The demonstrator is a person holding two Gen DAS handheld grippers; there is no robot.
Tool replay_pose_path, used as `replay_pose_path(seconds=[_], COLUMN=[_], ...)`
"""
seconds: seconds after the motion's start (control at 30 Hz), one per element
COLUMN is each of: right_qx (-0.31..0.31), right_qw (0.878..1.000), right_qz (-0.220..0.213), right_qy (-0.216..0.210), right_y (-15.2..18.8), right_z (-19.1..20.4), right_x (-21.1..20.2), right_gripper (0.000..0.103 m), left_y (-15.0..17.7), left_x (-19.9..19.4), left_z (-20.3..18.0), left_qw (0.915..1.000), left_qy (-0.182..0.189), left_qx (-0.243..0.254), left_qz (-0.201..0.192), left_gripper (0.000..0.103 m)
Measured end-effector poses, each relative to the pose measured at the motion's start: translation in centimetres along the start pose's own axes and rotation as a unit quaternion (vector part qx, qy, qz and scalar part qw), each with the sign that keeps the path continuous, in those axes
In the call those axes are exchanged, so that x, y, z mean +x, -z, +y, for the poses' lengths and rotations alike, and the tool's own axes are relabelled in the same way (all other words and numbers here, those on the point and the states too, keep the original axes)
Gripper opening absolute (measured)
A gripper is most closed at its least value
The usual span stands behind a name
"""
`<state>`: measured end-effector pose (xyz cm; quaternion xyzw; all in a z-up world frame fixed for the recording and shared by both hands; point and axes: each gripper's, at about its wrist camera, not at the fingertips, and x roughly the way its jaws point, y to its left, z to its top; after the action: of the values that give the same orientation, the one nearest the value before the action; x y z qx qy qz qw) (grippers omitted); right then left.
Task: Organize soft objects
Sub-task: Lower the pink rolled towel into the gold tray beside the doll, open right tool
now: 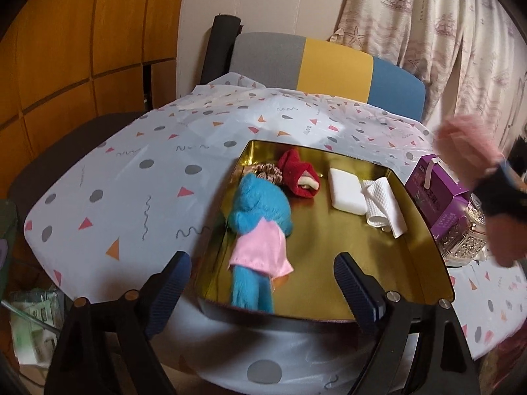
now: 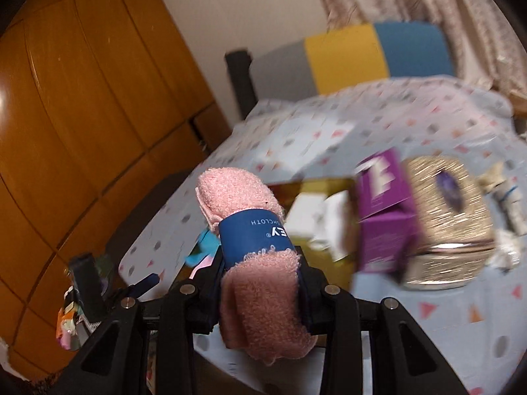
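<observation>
A gold tray [image 1: 425, 227] on the table holds a blue plush toy in a pink dress [image 1: 255, 227], a red plush [image 1: 298, 174], a brown scrunchie [image 1: 266, 171], a white sponge [image 1: 347, 194] and a folded white cloth [image 1: 385, 209]. My left gripper [image 1: 263, 291] is open and empty, just above the tray's near edge, over the blue toy's legs. My right gripper [image 2: 260, 273] is shut on a rolled pink washcloth with a blue band [image 2: 253, 230] and holds it in the air. The washcloth also shows blurred at the right edge of the left wrist view [image 1: 474, 151].
A purple box [image 1: 438, 197] and a glittery jar [image 1: 467, 240] stand right of the tray. The table wears a patterned white cloth [image 1: 131, 177]. A grey, yellow and blue chair [image 1: 329, 65] stands behind it, with curtains at the right and wooden cabinets at the left.
</observation>
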<state>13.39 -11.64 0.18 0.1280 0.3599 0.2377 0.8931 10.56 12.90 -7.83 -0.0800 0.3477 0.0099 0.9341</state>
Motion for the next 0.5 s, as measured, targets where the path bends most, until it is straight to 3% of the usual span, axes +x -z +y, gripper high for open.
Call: replay_pose_path(seconds=[0.1, 0.17, 0.5], right_qx=[-0.005, -0.017, 0.029], right_qw=[1.0, 0.999, 0.992], right_qz=[0.027, 0.045, 0.115], right_qy=[-0.005, 0.016, 0.049], right_y=[0.0, 0.1, 0.3], right_z=[0.9, 1.6, 0.6], right_x=[3.3, 5.5, 13.5], right_gripper=[0.037, 0.037, 0.037], left_y=[0.5, 0.8, 1.3], left_x=[0.0, -0.1, 0.2], left_z=[0.5, 0.9, 2.8], left_qw=[0.9999, 0.9999, 0.9989], left_qy=[0.0, -0.002, -0.006], left_qx=[-0.008, -0.012, -0.042], left_qz=[0.01, 0.009, 0.021], left_gripper=[0.089, 0.089, 0.089])
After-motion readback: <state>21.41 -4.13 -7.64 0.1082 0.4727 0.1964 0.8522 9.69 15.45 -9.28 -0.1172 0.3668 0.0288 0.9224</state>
